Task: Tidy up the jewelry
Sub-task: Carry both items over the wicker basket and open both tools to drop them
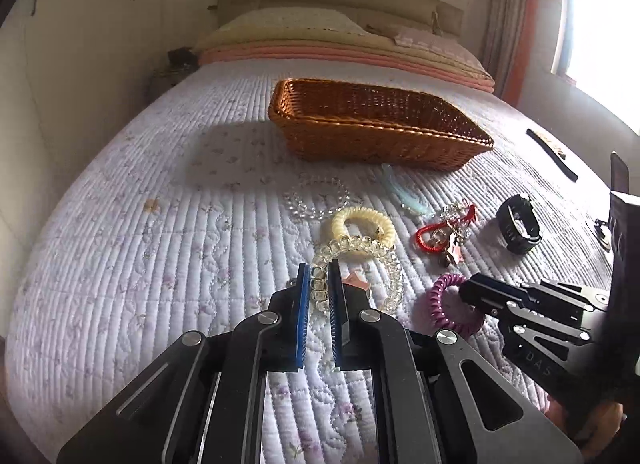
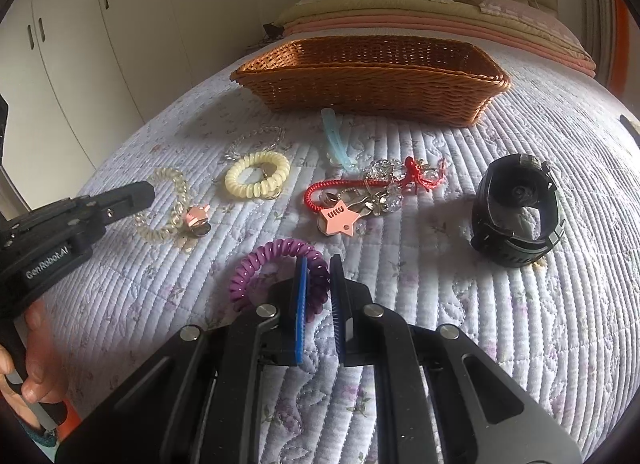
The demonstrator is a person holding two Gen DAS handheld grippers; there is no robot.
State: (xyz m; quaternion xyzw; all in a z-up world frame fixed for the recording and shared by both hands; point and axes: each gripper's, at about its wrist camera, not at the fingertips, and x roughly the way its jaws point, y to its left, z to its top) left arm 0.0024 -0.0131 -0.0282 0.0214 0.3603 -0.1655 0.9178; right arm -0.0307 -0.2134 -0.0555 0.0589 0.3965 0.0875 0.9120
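Where blue fingers (image 1: 303, 296) pinch it, clear coil bracelet (image 1: 356, 260) partly hidden.

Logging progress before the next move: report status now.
Left tool shut on clear bead bracelet. Right tool shut on purple coil tie. Basket ahead; nothing blocking it.

Beside the wicker basket (image 1: 376, 124), the black strap (image 1: 554, 154) is cut off at the right wrist view's edge, and the basket's near wall (image 2: 372, 98) hides its floor from both cameras.
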